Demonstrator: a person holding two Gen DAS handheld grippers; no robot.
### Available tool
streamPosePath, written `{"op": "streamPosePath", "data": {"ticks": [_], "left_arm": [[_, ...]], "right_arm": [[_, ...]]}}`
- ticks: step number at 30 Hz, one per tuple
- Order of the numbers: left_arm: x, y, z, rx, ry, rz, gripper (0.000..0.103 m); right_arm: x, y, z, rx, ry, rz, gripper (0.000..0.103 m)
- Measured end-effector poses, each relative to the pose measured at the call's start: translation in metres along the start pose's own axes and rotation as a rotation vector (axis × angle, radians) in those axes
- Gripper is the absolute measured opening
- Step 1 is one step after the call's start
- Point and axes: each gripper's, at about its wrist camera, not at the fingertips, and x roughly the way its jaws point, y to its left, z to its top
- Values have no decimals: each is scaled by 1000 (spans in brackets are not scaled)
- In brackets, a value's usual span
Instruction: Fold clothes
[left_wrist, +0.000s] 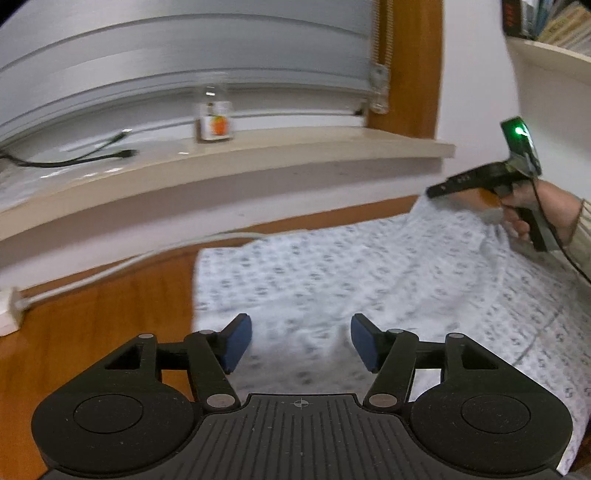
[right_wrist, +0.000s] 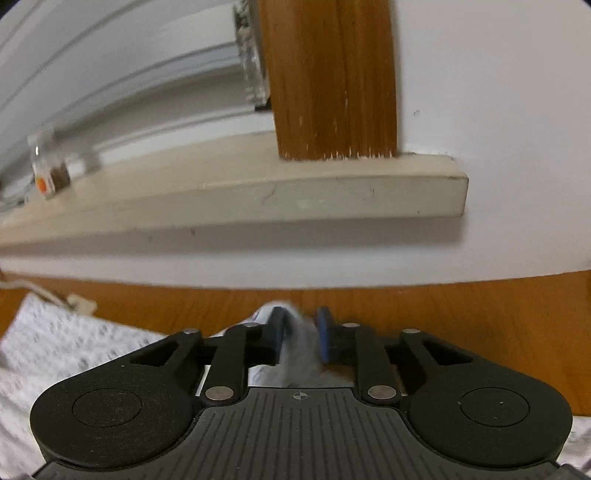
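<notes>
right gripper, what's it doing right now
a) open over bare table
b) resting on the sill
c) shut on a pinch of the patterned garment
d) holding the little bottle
c, in the right wrist view the right gripper has its blue pads closed on a fold of the patterned garment, while the left gripper stands open above the cloth.

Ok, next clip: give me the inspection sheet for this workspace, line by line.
Surface: wooden floor, bare beside the cloth.
Job's things: patterned white garment spread out, one corner lifted.
Clutter: small jar on the windowsill.
Grippers: left gripper open above the garment; right gripper shut on the garment's corner, held by a hand.
Cables: black cable on the sill; white cord along the wall.
Surroundings: window blind, wooden frame, bookshelf.
</notes>
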Motion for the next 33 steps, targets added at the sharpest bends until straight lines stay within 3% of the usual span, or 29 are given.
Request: {"op": "streamPosePath", "data": {"ticks": [1,3,10,15,17,19,25,27,30,32,33], "left_arm": [[2,-3,-1,12,3,-2,65],[2,-7,-5,27,5,2,65],[-35,27,-29,-109,4,42,70],[-40,26,-40,-120,42,51,71],[-45,23,-40,-110,34,51,58],[-58,24,-37,-113,15,46,7],[-96,26,-31,-122,-40,33,7],[-105,25,-33,-118,-13,16,10],[-108,23,-35,-91,10,56,39],[-102,27,-30,-91,4,82,45],[-96,31,-25,-98,1,82,52]], "right_arm": [[-4,1,-1,-16,0,-16,45],[-22,-7,-5,-28,-14,-26,58],[-66,-46,-45,-78,31,-76,63],[-76,-63,-70,-33,3,-95,66],[-75,-61,-73,-36,-6,-100,67],[-74,-59,-74,-41,-12,-106,68],[-72,-55,-74,-59,-25,-129,68],[-71,-55,-74,-61,-24,-131,69],[-70,-54,-74,-65,-18,-132,69],[-69,-54,-75,-69,-15,-135,69],[-69,-53,-75,-71,-13,-137,70]]}}
